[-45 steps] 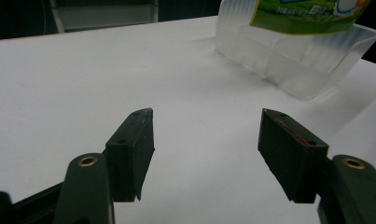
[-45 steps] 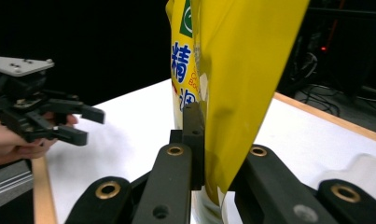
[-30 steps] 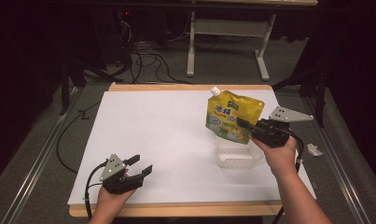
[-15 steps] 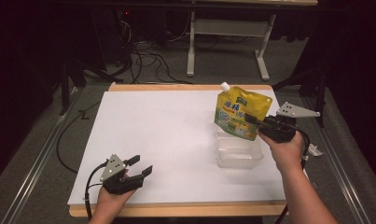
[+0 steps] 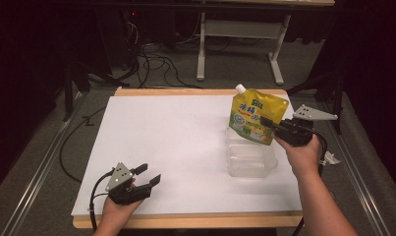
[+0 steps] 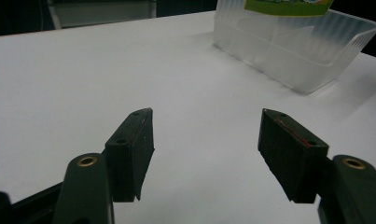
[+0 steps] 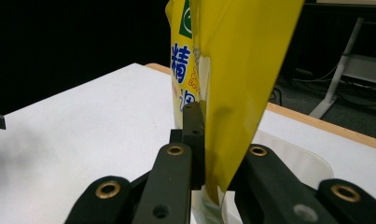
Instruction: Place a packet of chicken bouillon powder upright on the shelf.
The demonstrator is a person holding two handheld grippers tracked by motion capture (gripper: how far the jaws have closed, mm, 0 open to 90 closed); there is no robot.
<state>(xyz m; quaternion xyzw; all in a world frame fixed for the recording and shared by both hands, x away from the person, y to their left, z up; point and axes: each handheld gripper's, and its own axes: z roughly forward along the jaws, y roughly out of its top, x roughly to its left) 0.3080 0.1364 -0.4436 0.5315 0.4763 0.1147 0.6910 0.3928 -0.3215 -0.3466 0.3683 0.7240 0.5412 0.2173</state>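
A yellow spouted pouch (image 5: 254, 114) with a white cap hangs upright over the far part of a clear plastic container (image 5: 250, 158) at the table's right. My right gripper (image 5: 265, 121) is shut on the pouch's right edge. In the right gripper view the jaws (image 7: 209, 116) pinch the yellow pouch (image 7: 241, 65) above the container's rim (image 7: 297, 158). My left gripper (image 5: 151, 172) rests near the front left of the white table (image 5: 176, 137), open with nothing between its fingers. In the left gripper view, the open gripper (image 6: 206, 114) faces the container (image 6: 293, 51) and the pouch's bottom edge (image 6: 288, 5).
The table's wooden edge (image 5: 185, 220) runs along the front. Cables (image 5: 151, 69) and a desk frame (image 5: 240, 44) stand on the floor behind the table. A cable (image 5: 95, 196) trails from the left gripper.
My right hand has carried the pouch a little to the right, over the container. The left gripper has stayed where it was, still open.
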